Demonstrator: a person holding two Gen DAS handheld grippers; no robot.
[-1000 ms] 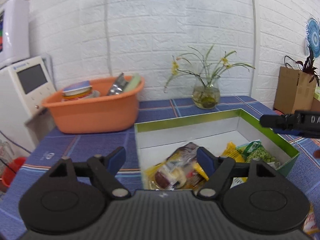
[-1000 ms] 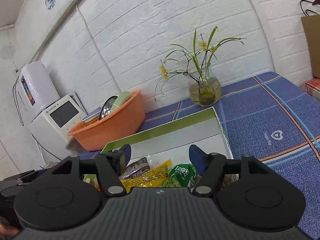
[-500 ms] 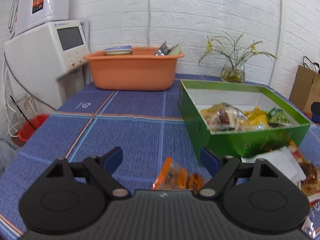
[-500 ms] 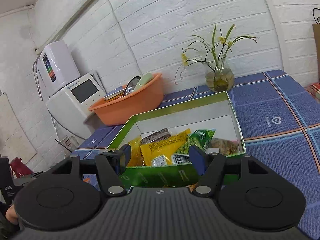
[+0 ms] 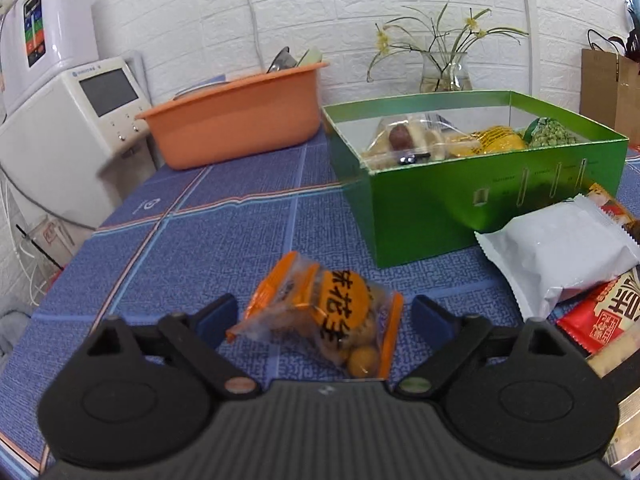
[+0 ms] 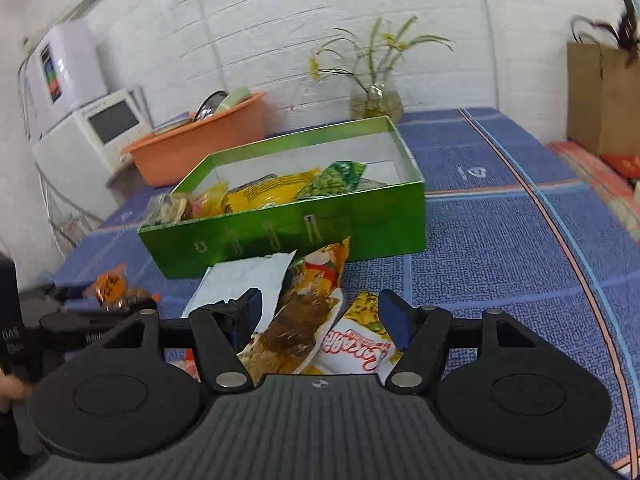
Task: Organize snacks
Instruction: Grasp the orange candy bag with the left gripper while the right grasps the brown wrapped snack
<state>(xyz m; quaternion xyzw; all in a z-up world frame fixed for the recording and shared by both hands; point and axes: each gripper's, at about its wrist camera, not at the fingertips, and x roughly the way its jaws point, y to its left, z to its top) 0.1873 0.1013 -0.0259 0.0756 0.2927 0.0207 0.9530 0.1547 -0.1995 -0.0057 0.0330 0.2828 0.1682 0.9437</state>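
Left gripper (image 5: pixel 323 314) has dropped, jaws wide around orange packet (image 5: pixel 326 316)

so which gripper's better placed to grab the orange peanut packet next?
Left. The left gripper is open with the orange peanut packet between its fingers; the right gripper faces the other packets.

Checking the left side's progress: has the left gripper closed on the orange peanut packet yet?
No, the left gripper is open, and the orange peanut packet lies between its fingers.

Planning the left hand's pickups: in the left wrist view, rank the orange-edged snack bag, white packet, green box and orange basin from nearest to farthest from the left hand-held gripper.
1. Orange-edged snack bag, between the fingers.
2. White packet, right.
3. Green box, ahead right.
4. Orange basin, far back left.
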